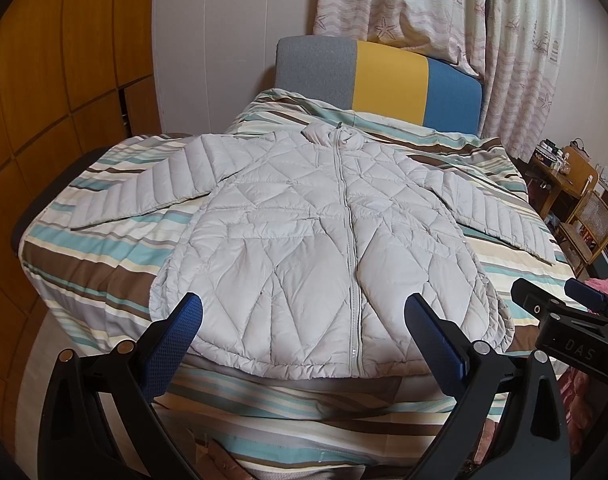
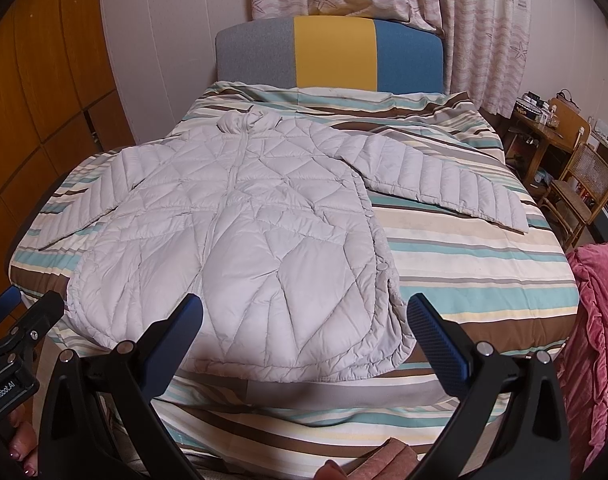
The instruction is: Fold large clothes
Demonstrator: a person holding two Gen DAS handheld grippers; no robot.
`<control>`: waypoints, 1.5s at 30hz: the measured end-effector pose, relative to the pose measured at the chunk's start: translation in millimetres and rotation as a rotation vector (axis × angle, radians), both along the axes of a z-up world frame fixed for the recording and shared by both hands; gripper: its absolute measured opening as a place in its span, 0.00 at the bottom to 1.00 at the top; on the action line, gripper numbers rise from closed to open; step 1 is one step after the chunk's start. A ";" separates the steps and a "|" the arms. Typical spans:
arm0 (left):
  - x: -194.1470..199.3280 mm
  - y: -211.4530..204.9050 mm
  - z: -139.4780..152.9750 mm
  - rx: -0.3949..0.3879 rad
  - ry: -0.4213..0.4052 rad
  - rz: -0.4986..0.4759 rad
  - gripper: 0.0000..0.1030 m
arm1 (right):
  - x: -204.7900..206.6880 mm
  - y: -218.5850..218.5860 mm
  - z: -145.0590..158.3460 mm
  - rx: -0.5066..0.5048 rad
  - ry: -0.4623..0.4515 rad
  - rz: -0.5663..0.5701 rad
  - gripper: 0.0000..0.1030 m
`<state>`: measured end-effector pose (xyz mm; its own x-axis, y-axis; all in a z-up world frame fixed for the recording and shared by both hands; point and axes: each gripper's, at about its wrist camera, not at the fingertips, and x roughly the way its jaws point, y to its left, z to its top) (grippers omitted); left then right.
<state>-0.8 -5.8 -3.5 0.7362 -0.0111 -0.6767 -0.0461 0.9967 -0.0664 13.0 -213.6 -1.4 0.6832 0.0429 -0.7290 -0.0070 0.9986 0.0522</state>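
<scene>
Striped bed [image 2: 463, 248], tricolour headboard [image 2: 331, 54], patterned curtains [image 2: 483, 20], wooden wardrobe [image 2: 52, 80].

Right gripper [image 1: 551, 292] body, seen from the left wrist: "DAS" in faint raised letters.
Left gripper [image 2: 24, 300] body, seen from the right wrist: "GenRobot.AI" in white print.
Elsewhere: no legible writing.

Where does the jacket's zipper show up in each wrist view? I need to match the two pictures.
Left wrist: the zipper runs down the picture's middle, between the open left gripper fingers.
Right wrist: the zipper sits left of centre, ending by the right gripper's left finger.
Shared landmark: the yellow headboard panel.
</scene>
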 end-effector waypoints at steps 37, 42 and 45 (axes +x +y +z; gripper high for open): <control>128.0 20.7 -62.6 0.033 0.155 0.023 0.97 | 127.7 -106.8 -110.8 0.179 0.154 -0.240 0.98; 180.9 33.2 -81.0 0.122 0.148 0.080 0.97 | 167.7 -184.8 -139.6 0.136 0.166 -0.454 0.98; 208.2 45.3 -92.9 0.150 0.148 0.118 0.97 | 179.5 -235.5 -147.2 0.169 0.126 -0.583 0.98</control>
<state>207.4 39.5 -96.4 0.6191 0.1777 -0.7649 -0.1606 0.9821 0.0982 192.5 -449.1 -148.6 0.5377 -0.1898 -0.8215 0.5539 0.8140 0.1746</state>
